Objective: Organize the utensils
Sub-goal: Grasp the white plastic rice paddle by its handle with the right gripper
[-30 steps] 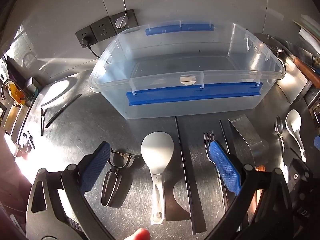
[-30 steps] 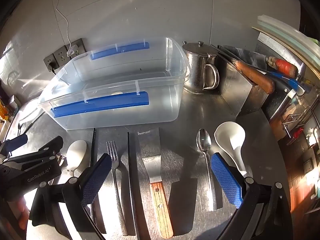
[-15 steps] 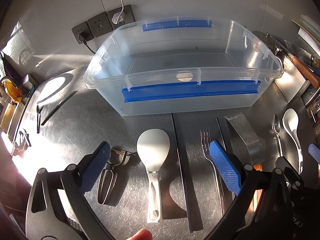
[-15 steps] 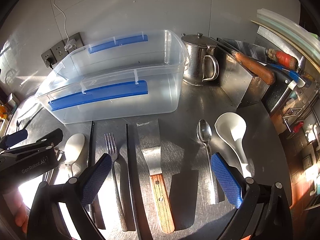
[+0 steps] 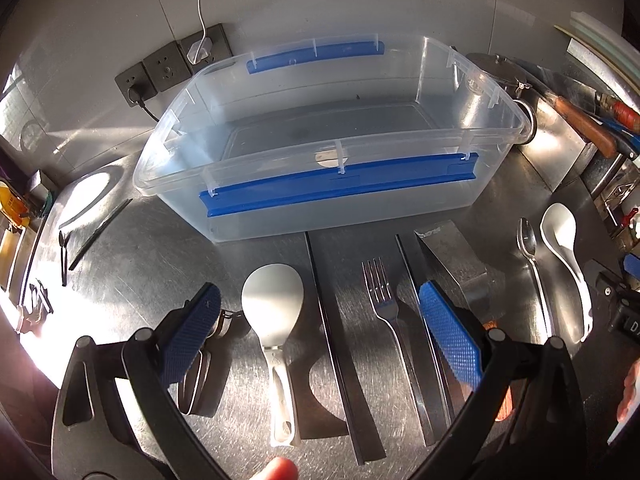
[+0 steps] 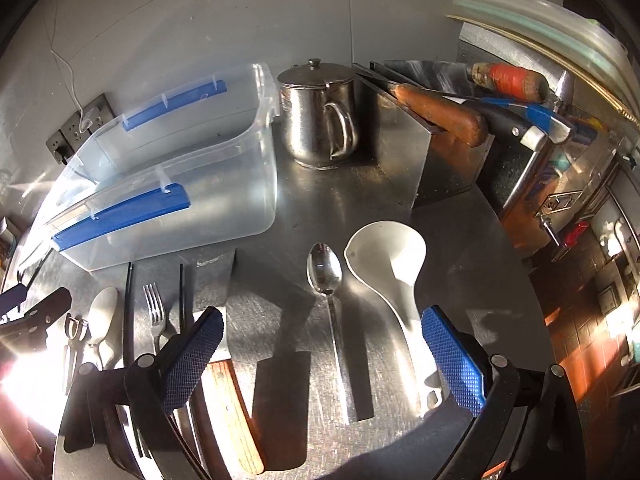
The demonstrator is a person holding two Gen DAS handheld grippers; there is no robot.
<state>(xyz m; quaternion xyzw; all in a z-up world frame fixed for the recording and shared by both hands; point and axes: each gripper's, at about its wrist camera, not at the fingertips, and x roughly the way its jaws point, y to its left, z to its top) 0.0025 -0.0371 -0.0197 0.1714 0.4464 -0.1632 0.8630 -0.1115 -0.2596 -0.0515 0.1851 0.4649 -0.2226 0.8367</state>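
An empty clear plastic bin [image 5: 400, 212] [image 6: 240, 200] with blue handles stands at the back of the steel counter. In front of it lie a peeler [image 5: 200, 376], a white rice paddle [image 5: 274, 300] [image 6: 102, 320], black chopsticks [image 5: 336, 344], a fork [image 5: 380, 296] [image 6: 154, 312], a wooden-handled scraper [image 5: 452, 256] [image 6: 236, 412], a metal spoon [image 5: 528, 248] [image 6: 325, 272] and a white ladle [image 5: 560, 236] [image 6: 388, 264]. My left gripper [image 5: 320, 332] hovers open above the paddle and fork. My right gripper [image 6: 320, 356] hangs open over the spoon and ladle.
A lidded steel jug [image 6: 316, 116] stands right of the bin. Beside it a steel knife block [image 6: 424, 152] holds knives with wooden handles. Wall sockets [image 5: 168, 68] with a white cable sit behind the bin. Small tools [image 5: 64, 252] lie at the far left.
My right gripper has swung right, from above the scraper to over the spoon and ladle. My left gripper has shifted slightly, and the bin now sits further right in its view.
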